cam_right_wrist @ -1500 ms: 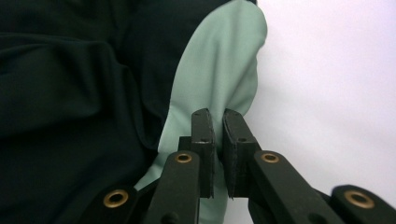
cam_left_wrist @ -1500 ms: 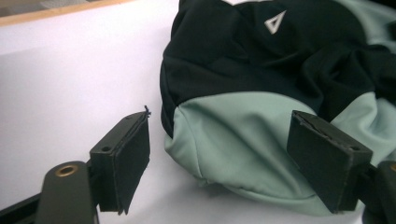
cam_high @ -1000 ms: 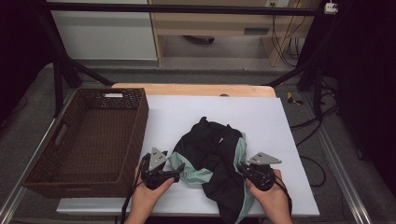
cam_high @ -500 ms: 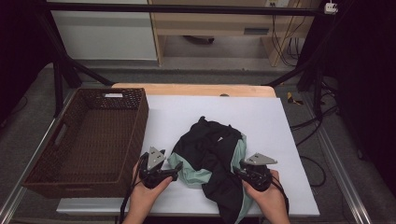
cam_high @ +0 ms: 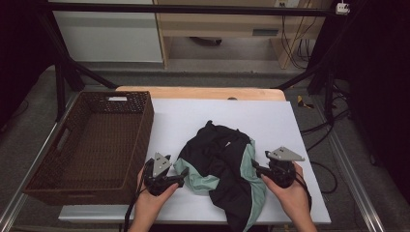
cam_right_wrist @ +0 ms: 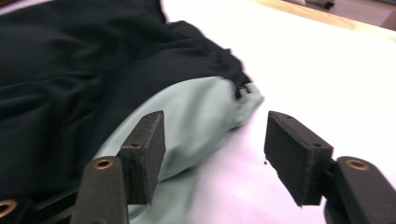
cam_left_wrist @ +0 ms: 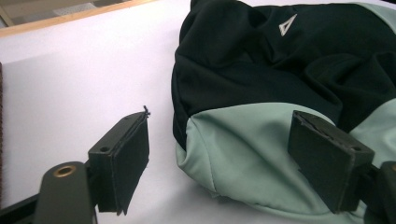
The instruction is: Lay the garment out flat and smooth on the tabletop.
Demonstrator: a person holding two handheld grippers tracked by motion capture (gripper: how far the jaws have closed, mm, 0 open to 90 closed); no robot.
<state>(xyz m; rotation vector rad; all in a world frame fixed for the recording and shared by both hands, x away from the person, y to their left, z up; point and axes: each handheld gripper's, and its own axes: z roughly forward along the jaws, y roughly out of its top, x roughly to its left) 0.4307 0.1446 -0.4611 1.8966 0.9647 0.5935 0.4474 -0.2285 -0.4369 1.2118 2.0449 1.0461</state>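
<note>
Two grippers flank one garment [cam_high: 220,169], a crumpled black and mint-green piece lying at the near middle of the white table [cam_high: 285,125]. We hold the left gripper [cam_high: 180,180] at the garment's 9 o'clock edge; in the left gripper view its jaws stand spread, with a mint-green fold [cam_left_wrist: 233,154] lying between them and neither pad pressing on it. We hold the right gripper [cam_high: 255,168] at the 3 o'clock edge; its jaws have just been opening, and in the right gripper view they stand apart, one pad [cam_right_wrist: 147,149] over the green hem, the other over bare table, nothing pinched. We judge that the two hands sit at opposite edges so that the cloth can be taken from both sides at once. Farther off, at the garment's 10 o'clock, the wicker basket [cam_high: 145,121] stands on the table's left side, apart from the cloth and holding nothing; we judge it the likely place for the garment.
</note>
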